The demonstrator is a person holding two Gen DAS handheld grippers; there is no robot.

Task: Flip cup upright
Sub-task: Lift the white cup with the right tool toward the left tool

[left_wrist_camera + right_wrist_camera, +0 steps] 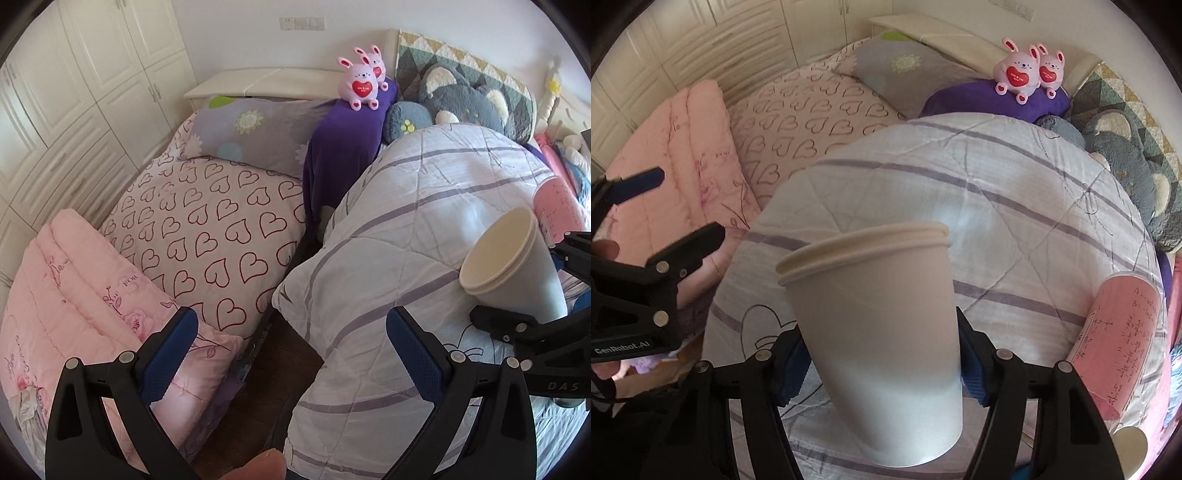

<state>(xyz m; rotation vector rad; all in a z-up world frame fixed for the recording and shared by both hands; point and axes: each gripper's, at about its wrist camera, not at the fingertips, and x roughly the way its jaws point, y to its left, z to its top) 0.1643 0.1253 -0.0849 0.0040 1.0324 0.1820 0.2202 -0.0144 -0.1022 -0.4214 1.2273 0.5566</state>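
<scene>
The word "GenRobot.AI" is printed in white on the black left claw [687, 206], at its base. The letters "DAS" are seen on the black right claw [524, 291]. Maths writing with "A =" and "B =" is printed on the pink roll [1123, 343]. Small words on the bunnies' [1019, 72] red hearts cannot be read.

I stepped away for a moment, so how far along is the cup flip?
Done: the paper cup is picked up, gripped by the right claw on both sides of its lower body. In hand: it is held above the striped quilt, rim uppermost and tilted. Left: level it, set it down and let go. The left claw is open and empty.
</scene>
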